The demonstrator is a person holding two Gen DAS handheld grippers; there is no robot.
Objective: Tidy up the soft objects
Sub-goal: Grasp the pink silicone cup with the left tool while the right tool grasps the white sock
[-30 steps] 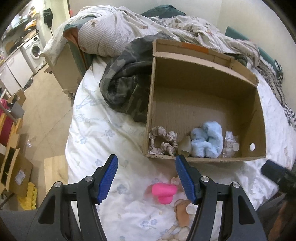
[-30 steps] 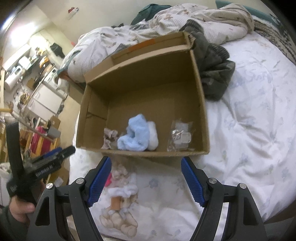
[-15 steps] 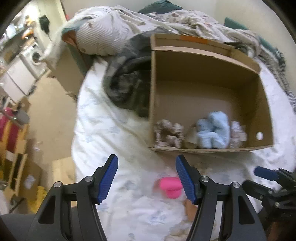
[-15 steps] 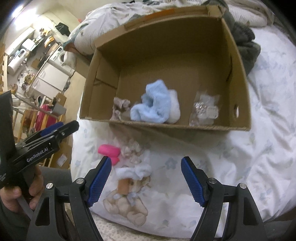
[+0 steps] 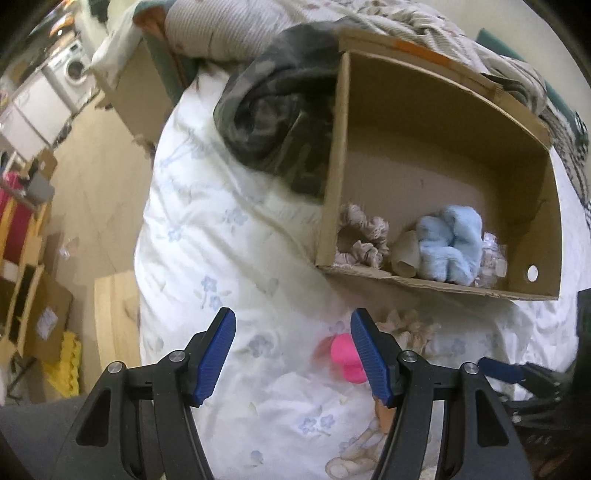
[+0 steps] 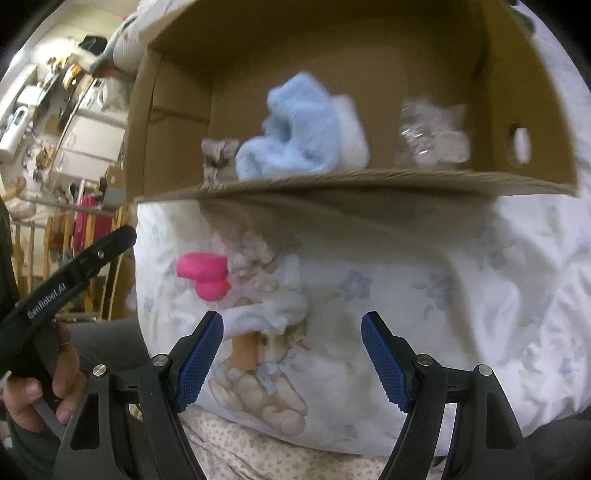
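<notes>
A cardboard box (image 5: 532, 199) lies on the bed; it also shows in the right wrist view (image 6: 173, 110). In it lie a beige scrunchie (image 5: 364, 236), a light blue fluffy item (image 5: 448, 245) (image 6: 299, 129) and a clear plastic packet (image 6: 430, 134). In front of the box on the white floral sheet lie a pink soft object (image 5: 345, 356) (image 6: 205, 275), a beige scrunchie (image 5: 412, 328) (image 6: 255, 258) and a white soft item (image 6: 273, 310). My left gripper (image 5: 291, 354) is open, its right finger beside the pink object. My right gripper (image 6: 291, 363) is open just in front of the white item.
A dark camouflage garment (image 5: 273, 110) lies bunched against the box's left wall. Rumpled bedding (image 5: 229, 26) lies at the bed's far end. The bed's left edge drops to a tiled floor (image 5: 92, 177) with boxes and shelves. A teddy-bear print (image 6: 258, 391) is on the sheet.
Both grippers have moved lower and closer to the sheet and the items in front of the box. The box now fills more of the right wrist view. Both stay open.
</notes>
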